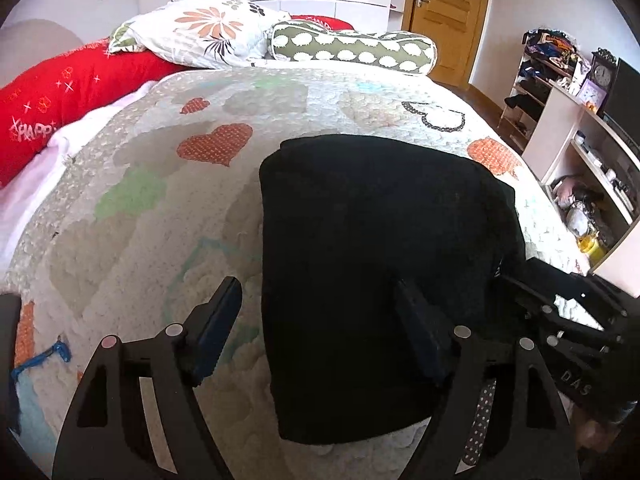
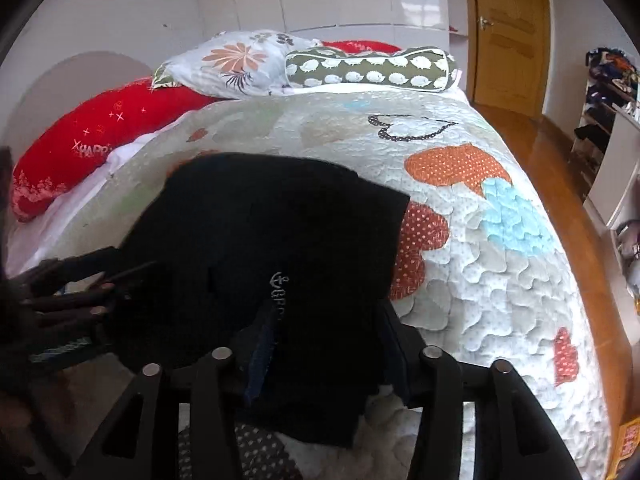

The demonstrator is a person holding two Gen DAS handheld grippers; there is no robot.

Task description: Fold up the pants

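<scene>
On the quilt (image 1: pixel 120 248), the folded pants (image 1: pixel 380 260) run lengthwise away from both grippers. The left gripper (image 1: pixel 320 316) stands spread across their left edge. The right gripper (image 2: pixel 328 340), nearer, straddles the near end; I cannot tell whether it pinches.

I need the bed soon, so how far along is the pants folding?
Mostly done: the black pants lie in a compact folded block on the quilt. In hand: the left hand-held gripper stands open at their left edge, while the right hand-held gripper straddles the near hem. Left: perhaps one last fold or tidying.

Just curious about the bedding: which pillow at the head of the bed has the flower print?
The white pillow, with an orange flower. The red one has stars, the green bolster white blobs.
</scene>
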